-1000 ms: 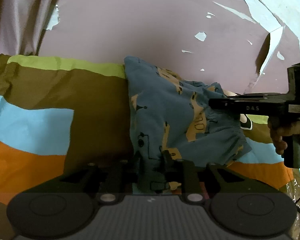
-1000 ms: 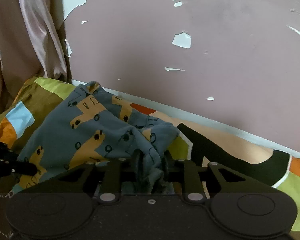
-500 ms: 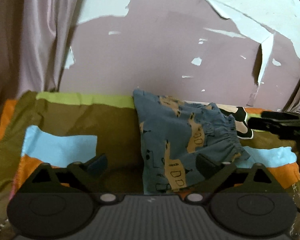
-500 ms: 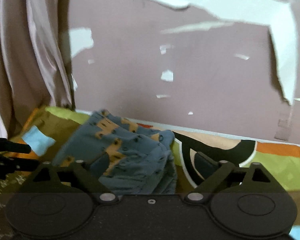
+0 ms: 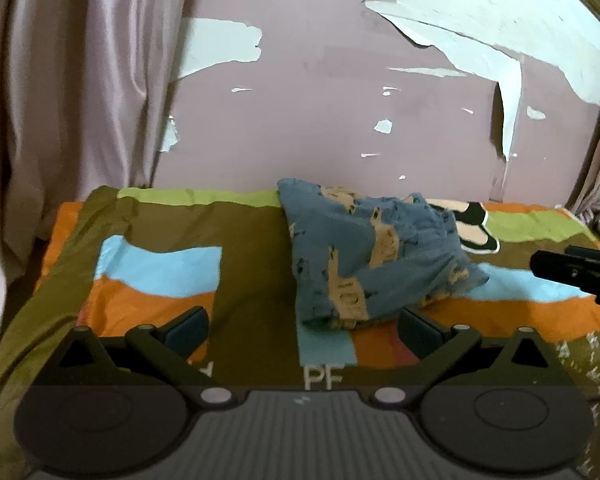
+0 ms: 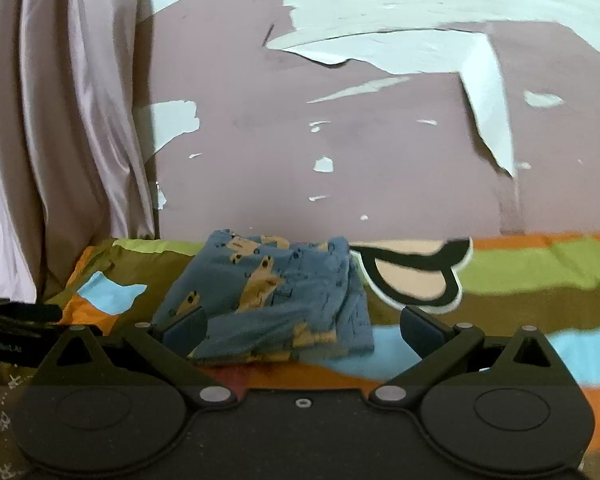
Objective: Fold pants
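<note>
Pants (image 5: 374, 250), blue with a tan print, lie as a compact folded bundle on the patchwork bedspread (image 5: 256, 276), centre of both views, near the peeling wall (image 5: 320, 120). Left gripper (image 5: 302, 330) has its fingers spread wide with nothing between them; right gripper (image 6: 302, 330) is likewise spread and empty, and its dark body shows at the right edge of the left view. Folding looks about done. To finish well, I judge a light press on the puffy lower right corner would flatten the stack; avoid snagging the loose hem when retreating.
</note>
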A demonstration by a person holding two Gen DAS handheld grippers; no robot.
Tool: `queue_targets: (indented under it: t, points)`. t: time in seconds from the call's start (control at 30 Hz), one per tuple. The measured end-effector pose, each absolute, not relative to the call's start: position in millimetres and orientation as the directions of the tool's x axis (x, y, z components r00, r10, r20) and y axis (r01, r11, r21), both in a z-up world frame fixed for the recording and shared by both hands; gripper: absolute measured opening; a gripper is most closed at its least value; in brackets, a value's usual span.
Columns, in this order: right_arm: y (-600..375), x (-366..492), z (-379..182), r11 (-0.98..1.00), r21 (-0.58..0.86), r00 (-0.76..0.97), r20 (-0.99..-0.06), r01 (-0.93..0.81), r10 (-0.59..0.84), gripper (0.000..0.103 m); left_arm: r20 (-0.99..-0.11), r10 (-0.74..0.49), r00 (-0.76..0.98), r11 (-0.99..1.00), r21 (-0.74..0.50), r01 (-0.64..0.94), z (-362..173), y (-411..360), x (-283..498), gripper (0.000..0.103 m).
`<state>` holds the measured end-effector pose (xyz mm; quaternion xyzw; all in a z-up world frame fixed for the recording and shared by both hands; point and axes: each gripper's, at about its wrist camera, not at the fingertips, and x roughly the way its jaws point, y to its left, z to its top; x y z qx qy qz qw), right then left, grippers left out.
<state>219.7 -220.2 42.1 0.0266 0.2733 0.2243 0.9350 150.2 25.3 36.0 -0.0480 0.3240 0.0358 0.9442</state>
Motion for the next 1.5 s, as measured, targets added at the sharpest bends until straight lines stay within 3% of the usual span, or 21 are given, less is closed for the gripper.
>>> queue_targets:
  t: [0.23, 0.47, 1.5]
  points:
    - [-211, 178, 26, 0.893, 0.118, 0.754, -0.494, -0.435, 0.433, 0.102, -0.618, 0.06, 0.784, 0.997, -0.007, -0.082, 20, 16, 126, 0.103]
    - [-210, 155, 18, 0.898, 0.119, 0.764, -0.486, -0.422, 0.424, 0.102, -0.621, 0.044, 0.783, 0.997, -0.022, -0.073, 10, 16, 110, 0.103]
    - [-212, 146, 4, 0.902, 0.138, 0.741, -0.527, -0.408, 0.416, 0.102, -0.605, 0.033, 0.795, 0.998, -0.022, -0.058, -4, 16, 92, 0.103]
